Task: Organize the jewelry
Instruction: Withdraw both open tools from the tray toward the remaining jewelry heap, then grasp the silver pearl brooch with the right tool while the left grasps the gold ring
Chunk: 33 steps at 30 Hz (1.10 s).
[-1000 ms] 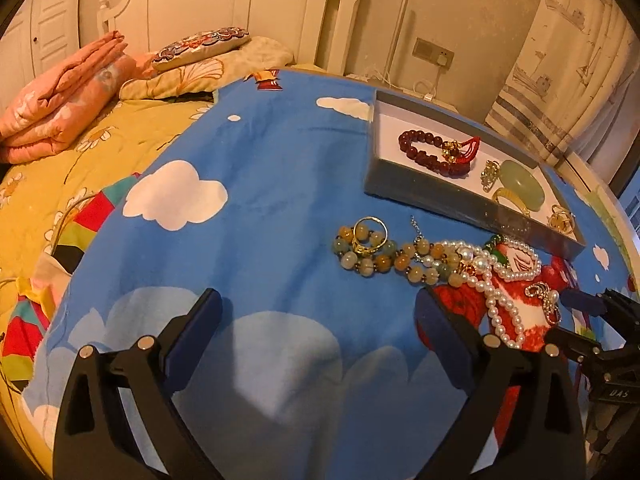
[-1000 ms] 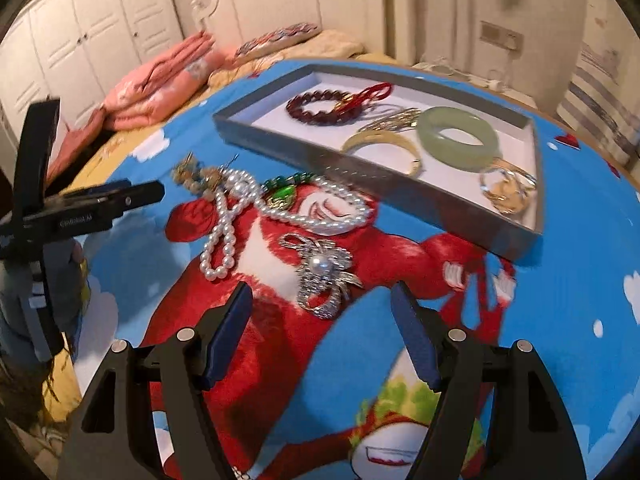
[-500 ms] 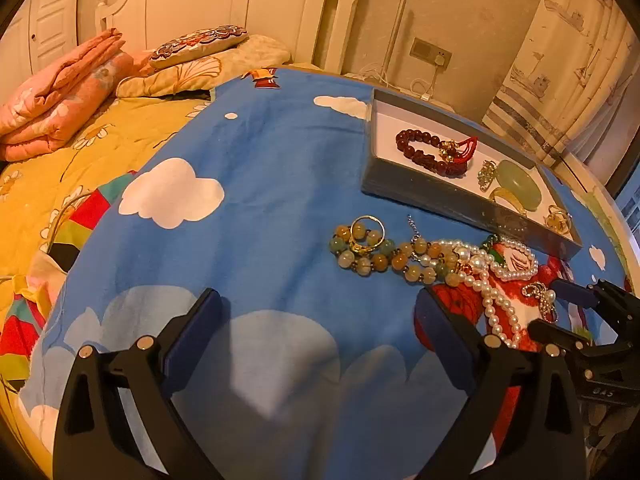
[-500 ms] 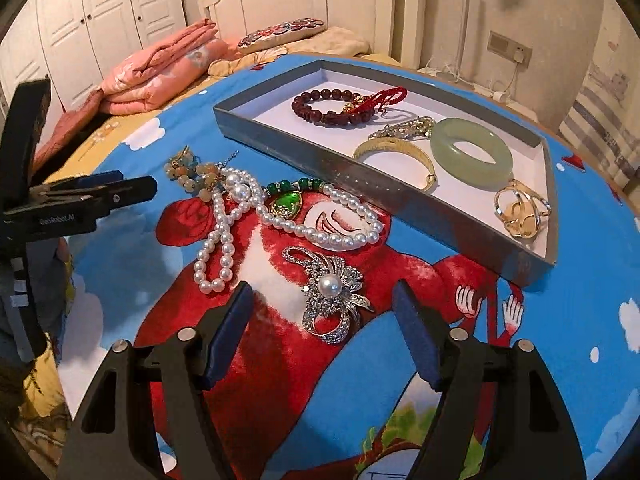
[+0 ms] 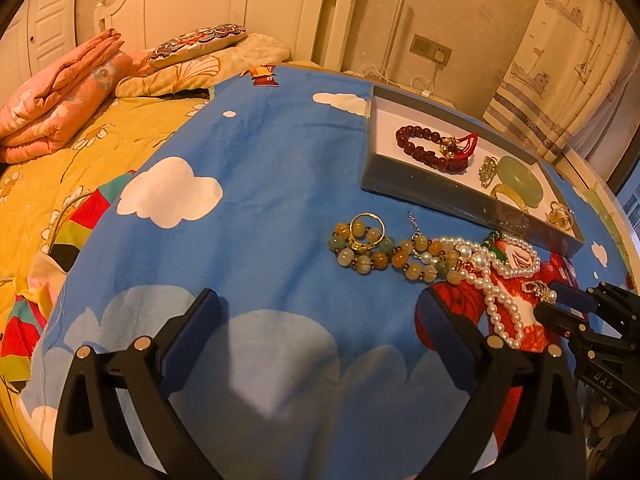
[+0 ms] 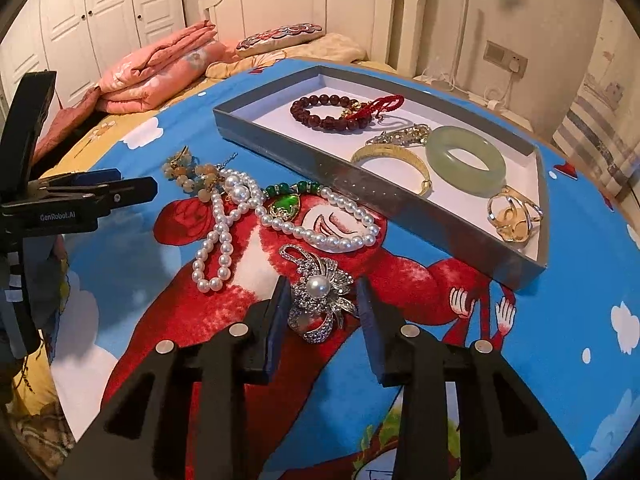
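Observation:
A silver brooch with a pearl centre (image 6: 318, 296) lies on the blue cartoon cloth (image 6: 440, 360). My right gripper (image 6: 322, 282) straddles it; its jaws are closing, one pad on each side and very near, with slim gaps still showing. My left gripper (image 5: 320, 312) hovers open over bare cloth, nothing between its fingers. Beyond the brooch lie a pearl necklace (image 6: 224, 232), a green pendant (image 6: 285, 205) and a yellow-green bead bracelet with a gold ring (image 5: 372, 244). The grey tray (image 6: 320, 168) holds a dark red bead bracelet (image 6: 332, 114), a jade bangle (image 6: 464, 158), a gold bangle (image 6: 394, 156) and a gold ring (image 6: 512, 220).
The cloth covers a round table beside a bed with folded pink quilts (image 5: 60, 100) and a pillow (image 5: 200, 44). A curtain (image 5: 560, 60) hangs at the right. The left gripper (image 6: 132, 190) shows at the left edge of the right wrist view.
My right gripper has moved forward over the brooch and its jaws have narrowed around it. The left gripper has stayed open in the same spot.

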Each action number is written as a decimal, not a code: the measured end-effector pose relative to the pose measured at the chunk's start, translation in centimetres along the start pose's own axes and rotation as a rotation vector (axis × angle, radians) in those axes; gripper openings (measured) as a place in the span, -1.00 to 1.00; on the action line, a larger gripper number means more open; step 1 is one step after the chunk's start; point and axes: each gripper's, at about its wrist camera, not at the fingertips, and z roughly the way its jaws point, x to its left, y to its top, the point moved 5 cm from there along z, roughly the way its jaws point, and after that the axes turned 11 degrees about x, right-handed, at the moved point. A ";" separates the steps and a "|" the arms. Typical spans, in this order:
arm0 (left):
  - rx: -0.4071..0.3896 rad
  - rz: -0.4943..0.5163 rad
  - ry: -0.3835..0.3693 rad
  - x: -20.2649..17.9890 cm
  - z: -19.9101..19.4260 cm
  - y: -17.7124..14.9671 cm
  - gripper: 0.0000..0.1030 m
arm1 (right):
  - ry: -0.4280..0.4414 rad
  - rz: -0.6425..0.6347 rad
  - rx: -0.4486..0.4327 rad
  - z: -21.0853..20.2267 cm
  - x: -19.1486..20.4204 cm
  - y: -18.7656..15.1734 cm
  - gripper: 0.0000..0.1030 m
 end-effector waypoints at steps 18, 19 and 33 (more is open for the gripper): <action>0.028 0.025 0.012 -0.5 0.1 0.0 0.90 | 0.011 0.121 -0.063 -2.4 -2.3 -2.2 -0.36; 0.030 0.025 0.015 -0.5 0.2 0.1 0.88 | 0.011 0.125 -0.063 -2.4 -2.3 -2.3 -0.36; 0.005 0.104 -0.034 -1.7 0.1 3.8 0.06 | 0.011 0.127 -0.054 -1.9 -2.2 -2.3 -0.35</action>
